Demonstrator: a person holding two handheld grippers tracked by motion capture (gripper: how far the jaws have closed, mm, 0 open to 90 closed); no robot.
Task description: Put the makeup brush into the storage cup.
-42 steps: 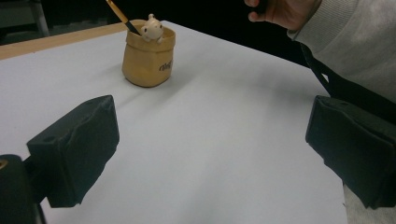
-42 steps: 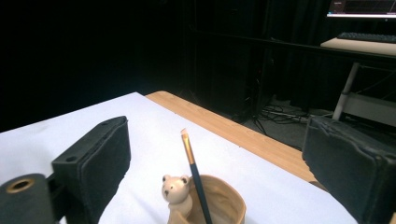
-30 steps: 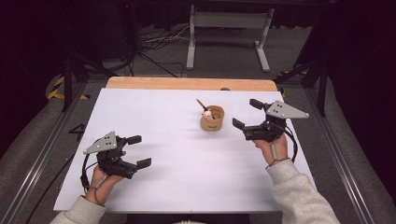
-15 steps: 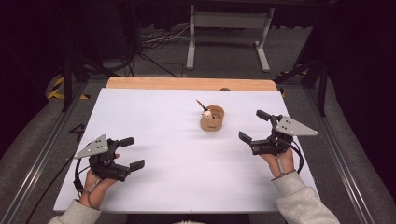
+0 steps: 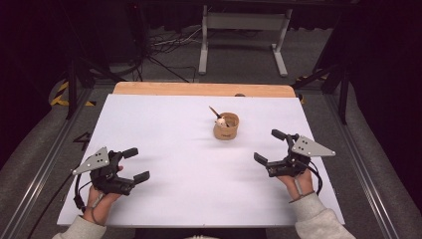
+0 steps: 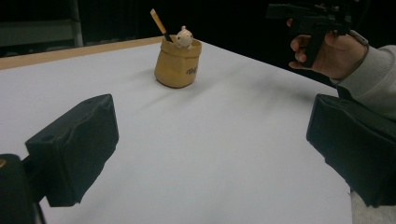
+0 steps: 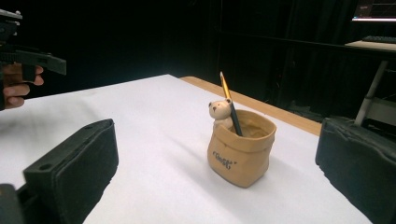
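A small tan sack-shaped pot (image 5: pixel 226 126) stands upright on the white table (image 5: pixel 174 129), right of centre toward the back. A pencil (image 7: pixel 229 102) leans in it beside a little bear figure (image 7: pixel 219 112). The pot (image 6: pixel 178 63) appears far ahead in the left gripper view, and the pot (image 7: pixel 240 151) sits close between the jaws' lines in the right gripper view. My left gripper (image 5: pixel 135 165) rests low at the front left, open and holding nothing. At the front right my right gripper (image 5: pixel 269 146) is open too, nothing in it, short of the pot.
A wooden strip (image 5: pixel 204 89) runs along the table's far edge. Beyond it stand a metal frame stand (image 5: pixel 241 22) and cables on the dark floor. Metal rails (image 5: pixel 366 169) border both table sides. The other hand's gripper (image 6: pixel 310 18) shows at top right of the left gripper view.
Both hands have drawn back toward the table's front edge. The right gripper has moved away from the pot, down and to the right. Both stay open.
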